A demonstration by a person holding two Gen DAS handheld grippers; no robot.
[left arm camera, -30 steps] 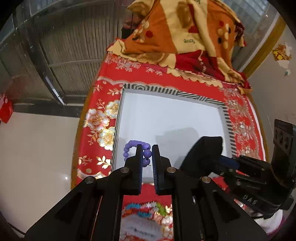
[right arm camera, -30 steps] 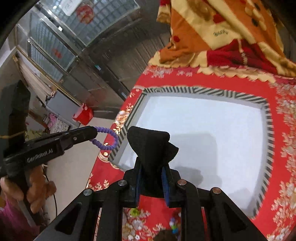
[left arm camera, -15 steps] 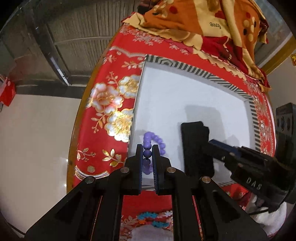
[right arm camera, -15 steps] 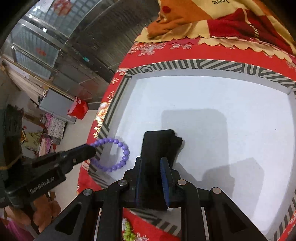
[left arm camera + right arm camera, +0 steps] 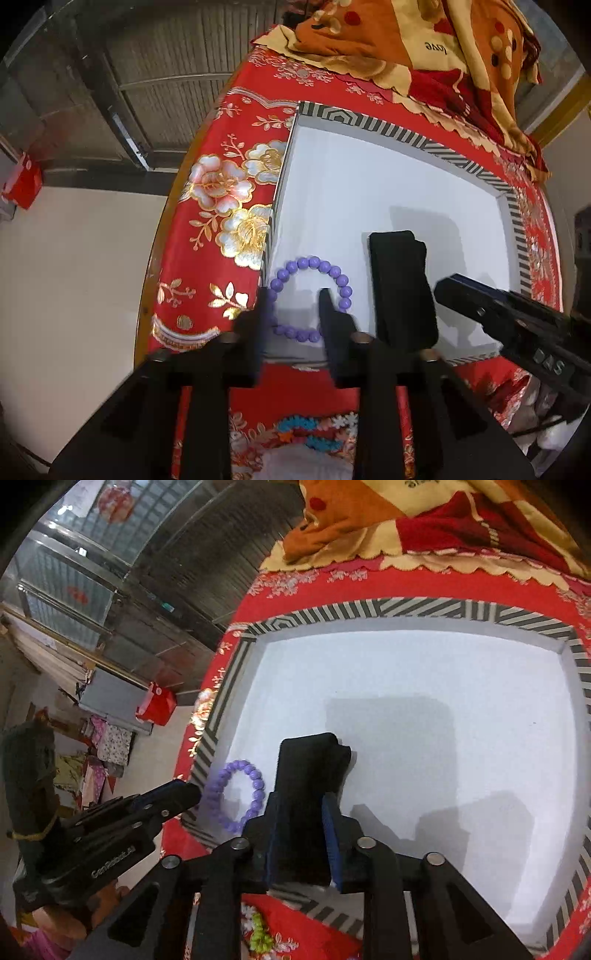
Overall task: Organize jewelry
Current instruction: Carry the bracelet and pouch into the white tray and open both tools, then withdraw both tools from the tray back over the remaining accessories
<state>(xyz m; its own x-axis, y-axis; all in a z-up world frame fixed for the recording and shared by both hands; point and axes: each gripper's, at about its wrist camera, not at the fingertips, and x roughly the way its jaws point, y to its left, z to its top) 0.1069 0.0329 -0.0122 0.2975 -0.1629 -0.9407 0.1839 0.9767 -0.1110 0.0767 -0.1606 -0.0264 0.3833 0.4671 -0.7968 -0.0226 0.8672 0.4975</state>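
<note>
Your left gripper [image 5: 291,299] has spread its jaws; the purple bead bracelet [image 5: 310,299] lies released in the white tray's [image 5: 388,177] near-left corner, out of the way. Half a second back it was pinched. Your right gripper [image 5: 301,812] clamps the black pouch [image 5: 310,771], seemingly resting on the tray floor.

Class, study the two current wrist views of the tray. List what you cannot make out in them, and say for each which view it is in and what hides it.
- Bracelet: near beads hidden by the left gripper fingers, left view; blurred in the right view.
- Black pad: near end covered by the right gripper, right view; whether it is still clamped is unclear.
- Colourful beads: partly behind the gripper frame, left view.
- Green item: small, by the frame, right view.
</note>
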